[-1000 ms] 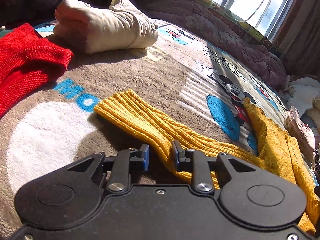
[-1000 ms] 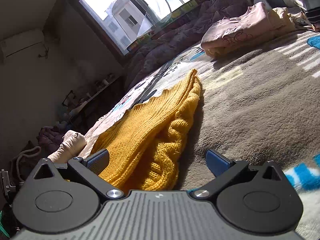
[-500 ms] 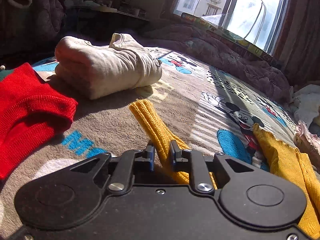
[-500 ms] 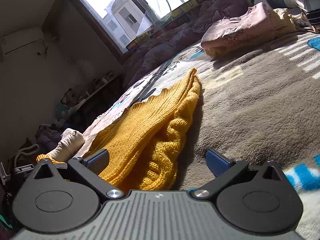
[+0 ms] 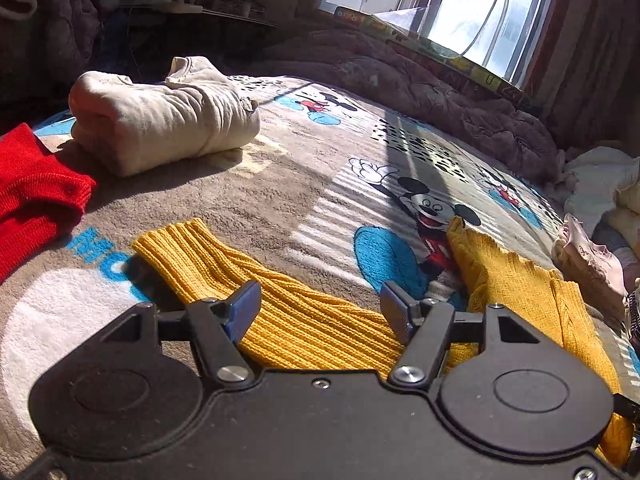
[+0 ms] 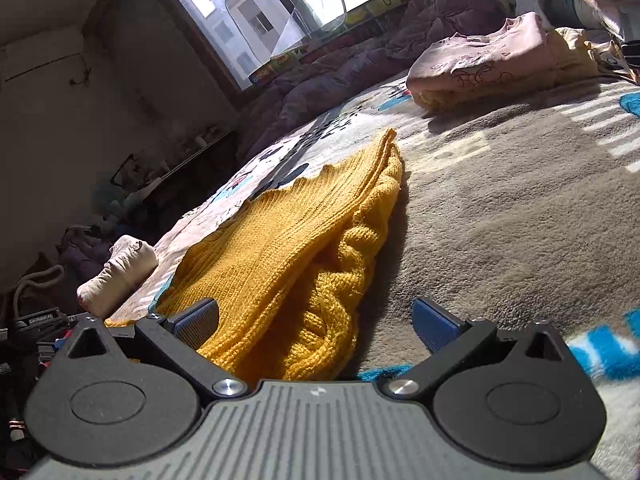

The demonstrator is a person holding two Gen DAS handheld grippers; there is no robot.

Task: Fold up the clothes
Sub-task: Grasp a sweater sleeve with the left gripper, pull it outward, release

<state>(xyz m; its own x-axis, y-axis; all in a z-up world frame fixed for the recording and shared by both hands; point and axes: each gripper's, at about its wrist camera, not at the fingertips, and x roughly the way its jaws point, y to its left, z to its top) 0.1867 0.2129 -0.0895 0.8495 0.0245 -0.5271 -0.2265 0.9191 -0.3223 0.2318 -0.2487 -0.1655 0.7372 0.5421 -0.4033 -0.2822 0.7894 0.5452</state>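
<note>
A yellow knit sweater lies on the Mickey Mouse blanket [image 5: 280,184]. In the left wrist view its ribbed sleeve [image 5: 224,264] stretches out flat to the left, and its body [image 5: 520,280] lies at the right. My left gripper [image 5: 320,308] is open, its jaws apart over the sleeve and holding nothing. In the right wrist view the sweater's folded body [image 6: 304,240] lies just ahead. My right gripper [image 6: 316,320] is open, its jaws on either side of the sweater's near edge without closing on it.
A folded cream garment [image 5: 160,120] and a red knit garment [image 5: 32,184] lie at the left. A folded pink garment [image 6: 480,60] and a pile of clothes [image 5: 600,188] lie at the right. A purple quilt [image 5: 400,76] is bunched under the window.
My left gripper, shut on the yellow sleeve half a second ago, has opened and let it go. The sleeve now lies flat on the blanket. The right gripper has stayed open and hardly moved.
</note>
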